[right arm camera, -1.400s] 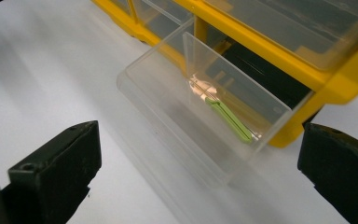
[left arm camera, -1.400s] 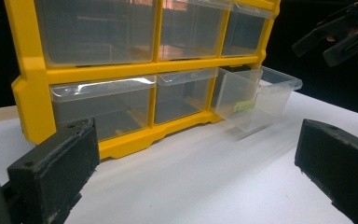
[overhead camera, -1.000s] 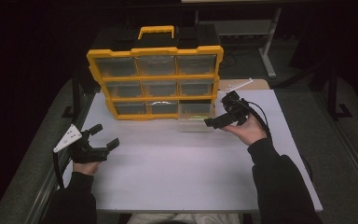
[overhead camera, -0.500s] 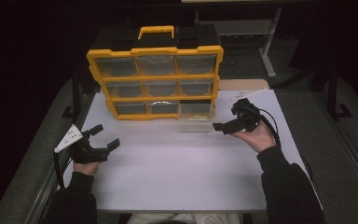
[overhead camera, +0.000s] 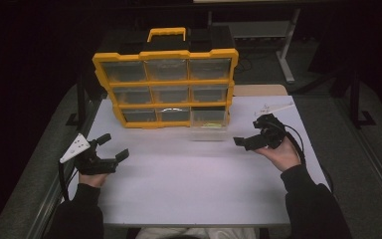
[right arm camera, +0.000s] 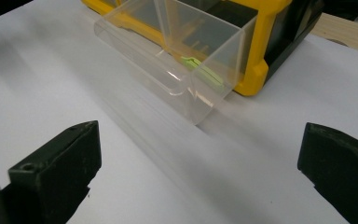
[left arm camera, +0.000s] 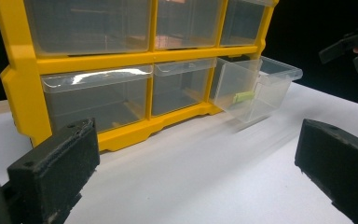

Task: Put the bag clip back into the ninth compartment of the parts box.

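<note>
The clear drawer (right arm camera: 168,70), pulled out from the bottom right slot of the yellow organizer (overhead camera: 165,82) (a green piece (right arm camera: 203,70) inside), looks light, stiff and slick, best pinched by its front lip, with right gripper (overhead camera: 251,137) near and left gripper (overhead camera: 110,148) well apart, both gaping empty.

Landmark: the yellow cabinet (left arm camera: 23,88) with see-through drawers, standing on the white table (left arm camera: 205,177).
Left gripper (left arm camera: 200,163): its two black jaws are wide apart, low in front of the cabinet, with nothing between them but table.
Open drawer (left arm camera: 261,88): at the cabinet's bottom right corner, pulled out onto the table.
Green piece (left arm camera: 243,96): small, inside the open drawer.
Other drawers (left arm camera: 98,98): pushed in, flush with the cabinet's front.
Right gripper (left arm camera: 354,46): dark, right of the cabinet, above the open drawer and well apart from it.
</note>
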A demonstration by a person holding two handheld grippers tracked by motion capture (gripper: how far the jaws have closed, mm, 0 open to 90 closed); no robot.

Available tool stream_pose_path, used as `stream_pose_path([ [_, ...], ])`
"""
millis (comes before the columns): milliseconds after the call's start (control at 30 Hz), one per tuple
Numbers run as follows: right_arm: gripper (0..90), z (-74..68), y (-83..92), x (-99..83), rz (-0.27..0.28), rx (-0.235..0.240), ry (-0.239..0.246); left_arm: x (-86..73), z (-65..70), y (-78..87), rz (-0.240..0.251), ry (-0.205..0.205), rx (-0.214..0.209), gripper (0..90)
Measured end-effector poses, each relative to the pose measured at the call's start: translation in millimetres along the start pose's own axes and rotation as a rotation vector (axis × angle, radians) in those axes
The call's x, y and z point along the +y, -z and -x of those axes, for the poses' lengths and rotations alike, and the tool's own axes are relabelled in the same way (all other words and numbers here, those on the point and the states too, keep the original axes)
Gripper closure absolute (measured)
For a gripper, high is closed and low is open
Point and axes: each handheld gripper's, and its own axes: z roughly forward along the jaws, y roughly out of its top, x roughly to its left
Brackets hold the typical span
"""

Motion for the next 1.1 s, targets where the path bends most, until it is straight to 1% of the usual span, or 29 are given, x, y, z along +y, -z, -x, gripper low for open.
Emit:
stream_pose_path([
  [133,0.0,-0.1,1.3,-10.3,0.023,0.008,-0.013,-0.7,1.2,-0.6,-0.011,-0.005,-0.005,0.0],
  [233,0.0,-1.1,2.5,-16.9,0.034,0.007,-0.011,-0.9,2.9,-1.4,-0.016,-0.013,-0.015,0.0],
  [467,0.0,-2.1,6.6,-30.0,0.072,0.001,-0.024,-1.0,3.6,-1.3,-0.02,-0.017,-0.016,0.0],
  [633,0.0,-1.2,8.6,-40.9,0.079,-0.009,-0.032,-2.0,4.3,-2.0,-0.03,-0.016,-0.025,0.0],
  [733,0.0,0.7,9.2,-46.4,0.08,-0.013,-0.048,-2.3,4.1,-2.2,-0.035,-0.018,-0.028,0.0],
  [900,0.0,3.0,11.9,-57.3,0.11,-0.028,-0.065,-2.5,4.1,-2.0,-0.039,-0.019,-0.027,0.0],
  [1100,0.0,4.9,20.9,-70.6,0.184,-0.047,-0.08,-2.6,4.2,-1.9,-0.045,-0.021,-0.026,0.0],
])
